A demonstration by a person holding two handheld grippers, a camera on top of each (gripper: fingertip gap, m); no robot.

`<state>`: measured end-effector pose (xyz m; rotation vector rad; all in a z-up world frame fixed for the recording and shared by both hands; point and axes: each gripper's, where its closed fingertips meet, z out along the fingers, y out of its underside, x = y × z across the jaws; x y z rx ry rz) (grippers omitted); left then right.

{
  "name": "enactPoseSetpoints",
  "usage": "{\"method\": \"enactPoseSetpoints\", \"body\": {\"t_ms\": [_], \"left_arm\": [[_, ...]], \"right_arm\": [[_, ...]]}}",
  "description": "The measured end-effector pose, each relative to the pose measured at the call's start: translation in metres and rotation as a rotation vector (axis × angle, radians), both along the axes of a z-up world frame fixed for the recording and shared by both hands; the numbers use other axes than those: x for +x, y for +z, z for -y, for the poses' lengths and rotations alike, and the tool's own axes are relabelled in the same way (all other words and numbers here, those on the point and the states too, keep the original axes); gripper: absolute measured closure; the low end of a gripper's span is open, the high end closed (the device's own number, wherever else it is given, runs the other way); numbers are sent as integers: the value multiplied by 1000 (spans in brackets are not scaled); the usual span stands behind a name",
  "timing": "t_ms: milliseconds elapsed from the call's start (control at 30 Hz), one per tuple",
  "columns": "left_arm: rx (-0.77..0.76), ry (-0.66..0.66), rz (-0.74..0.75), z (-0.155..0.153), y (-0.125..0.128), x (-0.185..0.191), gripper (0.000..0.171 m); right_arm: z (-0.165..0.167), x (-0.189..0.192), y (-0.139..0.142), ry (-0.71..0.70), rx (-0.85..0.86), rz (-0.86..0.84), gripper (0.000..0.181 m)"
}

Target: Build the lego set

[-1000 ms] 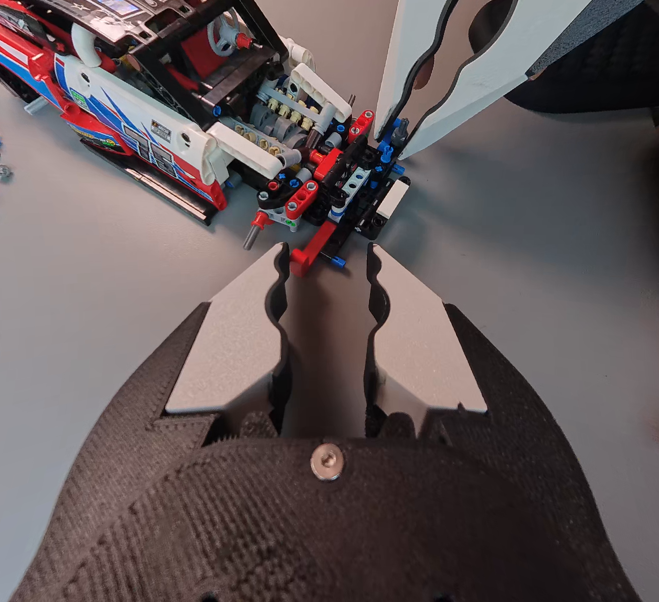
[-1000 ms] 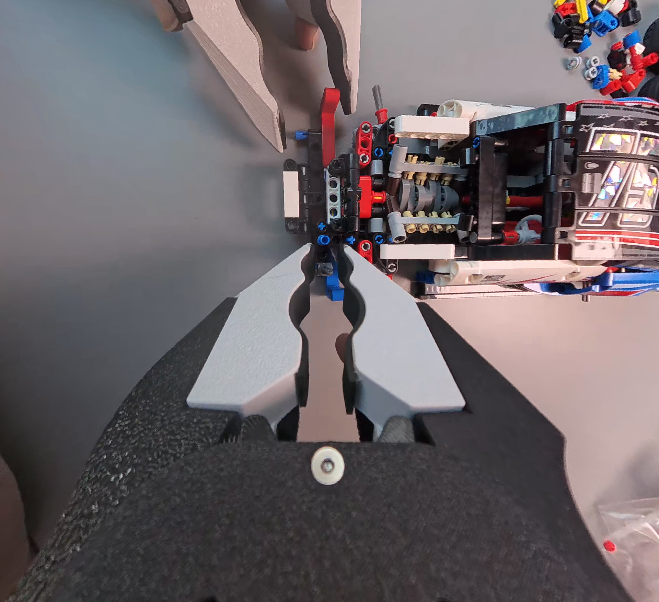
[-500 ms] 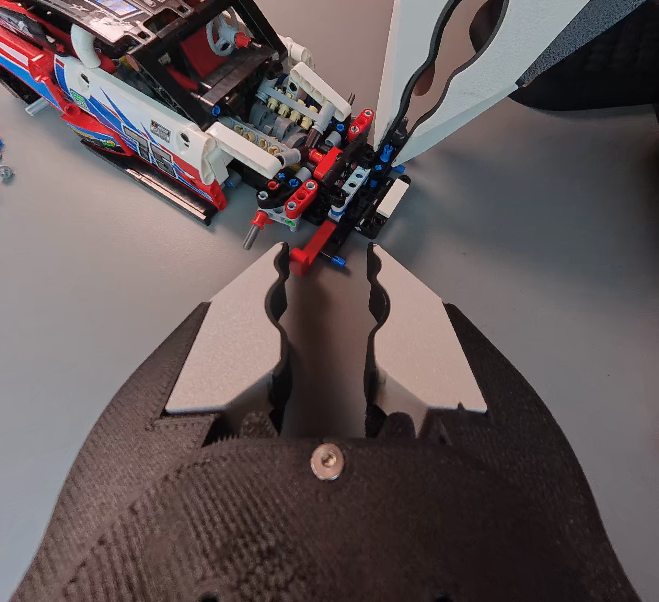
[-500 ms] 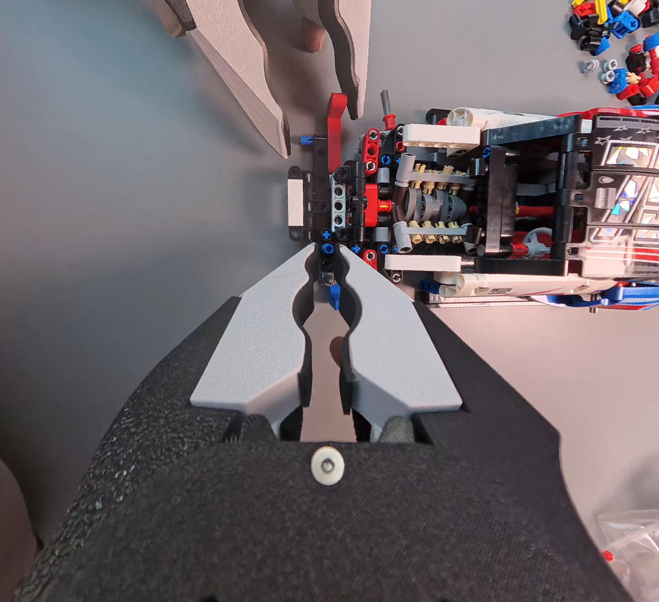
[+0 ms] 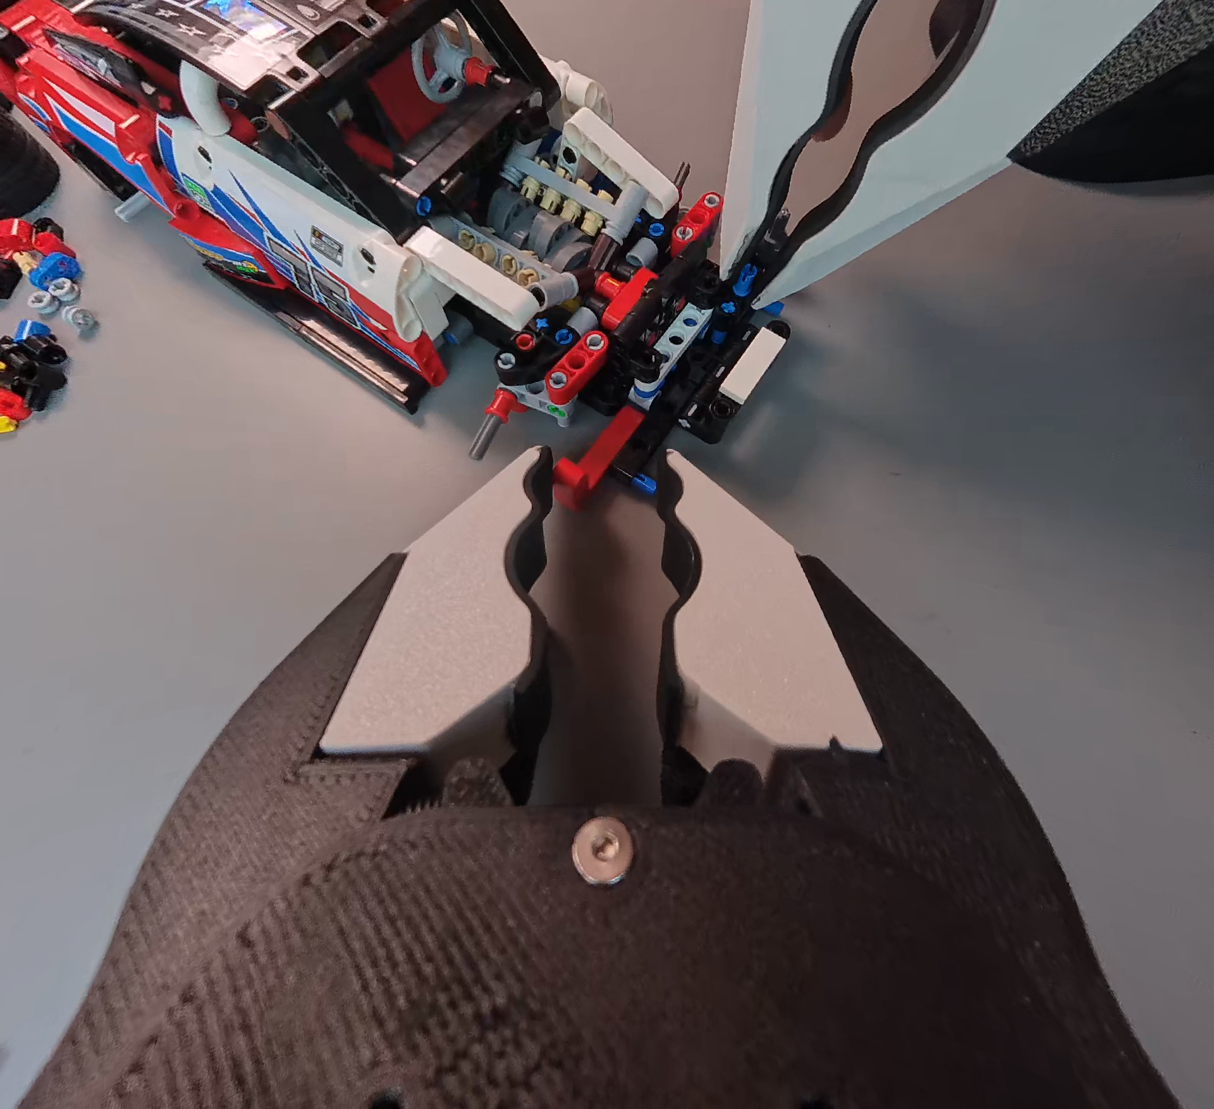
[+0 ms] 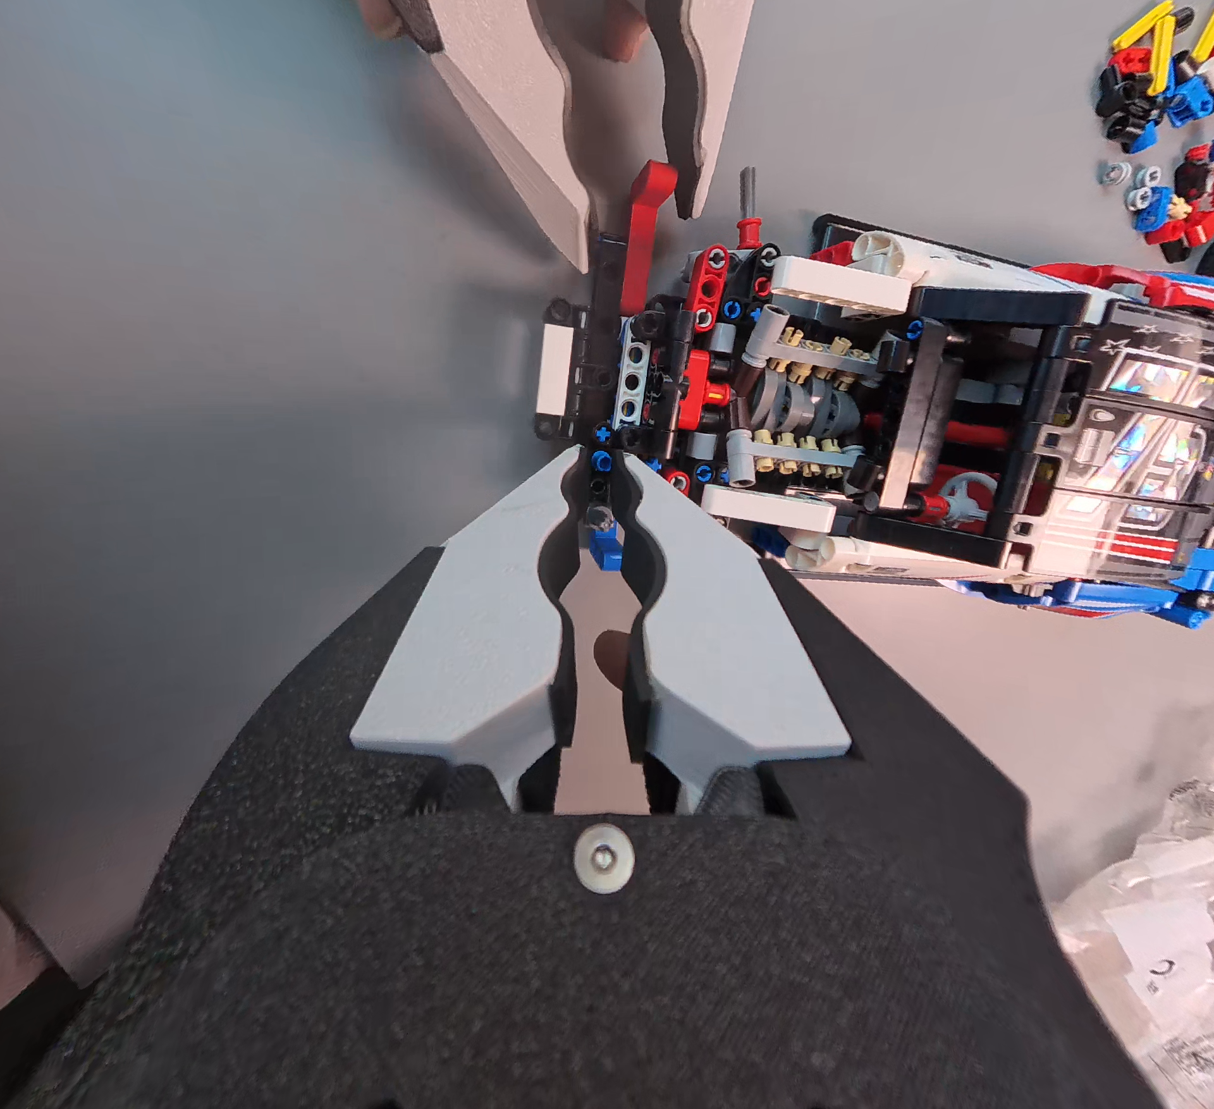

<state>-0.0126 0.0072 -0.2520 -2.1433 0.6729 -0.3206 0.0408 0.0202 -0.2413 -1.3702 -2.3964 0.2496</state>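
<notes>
A red, white and blue lego car point(image 5: 295, 158) lies on the grey table with its open front end toward both grippers; it also shows in the right wrist view point(image 6: 920, 420). My left gripper point(image 5: 604, 473) is open, its tips on either side of a red curved piece point(image 5: 594, 453) that sticks out of the car's front. My right gripper point(image 6: 601, 466) is shut on the end of a black beam point(image 6: 599, 489) with blue pins on the opposite side of the front. The right gripper also shows in the left wrist view point(image 5: 755, 282).
Loose small lego pieces lie in a heap to the left of the car point(image 5: 39, 315) and show at the top right of the right wrist view point(image 6: 1156, 92). A clear plastic bag point(image 6: 1149, 946) lies at the lower right. A white tile point(image 6: 555, 374) sits on the car's nose. The left gripper's tips are roughly 6 cm from the right gripper's. The car point(image 5: 39, 315) is about 20 cm from my left fingertips. Seen from the right wrist view point(image 6: 1145, 164) as well.
My right gripper has closed tighter on the black beam. The car's front has swung slightly, so the car sits tilted in the right wrist view. My left gripper stays open around the red piece.
</notes>
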Motion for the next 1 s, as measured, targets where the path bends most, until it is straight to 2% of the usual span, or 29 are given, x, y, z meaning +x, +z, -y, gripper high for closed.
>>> {"method": "enactPoseSetpoints", "body": {"t_ms": [133, 667, 833, 1000], "left_arm": [[-2, 15, -15, -1, -1, -1, 142], [1, 3, -15, 0, -2, -1, 142], [4, 2, -22, 1, -2, -1, 143], [4, 4, -25, 1, -2, -1, 143]], "right_arm": [[4, 1, 0, 28, -23, 4, 179], [0, 1, 3, -56, -110, -34, 177], [-1, 1, -3, -35, -78, 7, 176], [-1, 2, -5, -13, -133, 42, 176]]}}
